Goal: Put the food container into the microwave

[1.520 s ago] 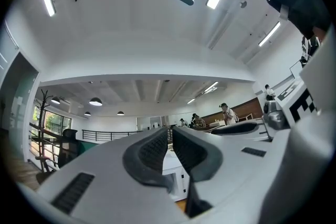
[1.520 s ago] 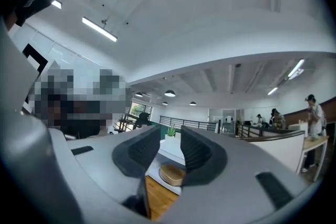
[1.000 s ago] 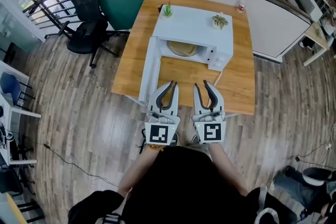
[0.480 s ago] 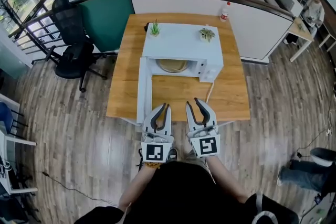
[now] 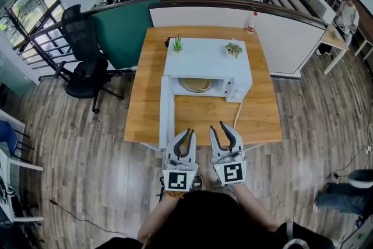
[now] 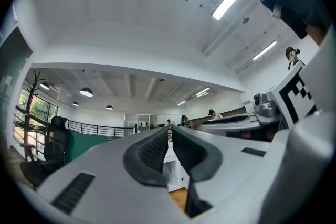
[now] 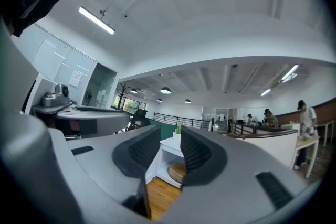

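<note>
The right gripper (image 7: 169,135) fills the lower half of the view. Its two grey fingers (image 7: 137,157), with dark ribbed pads, stand apart; they have just been opening, and nothing sits between them. Through the gap, just toward 6 o'clock from the centre, a white microwave (image 7: 171,145) stands open on a wooden desk (image 7: 160,194). A round tan container (image 7: 177,172) lies inside it and a small green plant (image 7: 178,128) stands on top. A person (image 7: 305,113) stands far off at 3 o'clock. A strip light (image 7: 97,20) glows on the ceiling at 10 o'clock.
</note>
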Demonstrator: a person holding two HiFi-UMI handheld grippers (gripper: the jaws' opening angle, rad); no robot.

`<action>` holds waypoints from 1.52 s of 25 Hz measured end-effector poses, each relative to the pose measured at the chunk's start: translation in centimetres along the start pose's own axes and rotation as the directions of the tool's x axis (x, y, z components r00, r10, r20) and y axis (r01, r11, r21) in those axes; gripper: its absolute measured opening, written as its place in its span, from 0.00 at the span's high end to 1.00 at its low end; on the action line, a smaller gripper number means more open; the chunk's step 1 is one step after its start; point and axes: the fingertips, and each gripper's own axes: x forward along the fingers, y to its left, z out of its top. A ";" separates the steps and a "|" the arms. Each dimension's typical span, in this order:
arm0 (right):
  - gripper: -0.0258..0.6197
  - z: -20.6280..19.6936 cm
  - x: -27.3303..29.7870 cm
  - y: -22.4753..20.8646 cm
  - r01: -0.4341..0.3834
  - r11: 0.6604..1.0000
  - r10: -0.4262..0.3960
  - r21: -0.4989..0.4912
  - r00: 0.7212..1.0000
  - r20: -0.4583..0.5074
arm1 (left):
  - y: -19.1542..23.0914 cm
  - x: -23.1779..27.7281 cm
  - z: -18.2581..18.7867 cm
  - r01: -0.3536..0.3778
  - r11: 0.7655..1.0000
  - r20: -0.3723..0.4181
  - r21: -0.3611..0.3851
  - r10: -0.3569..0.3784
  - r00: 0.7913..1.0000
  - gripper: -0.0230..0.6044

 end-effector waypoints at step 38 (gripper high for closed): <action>0.95 -1.5 -0.3 1.8 0.025 0.999 -0.026 -0.023 0.999 -0.040 | -0.9 -1.8 -0.1 0.013 1.000 -0.009 0.004 -0.013 1.000 0.90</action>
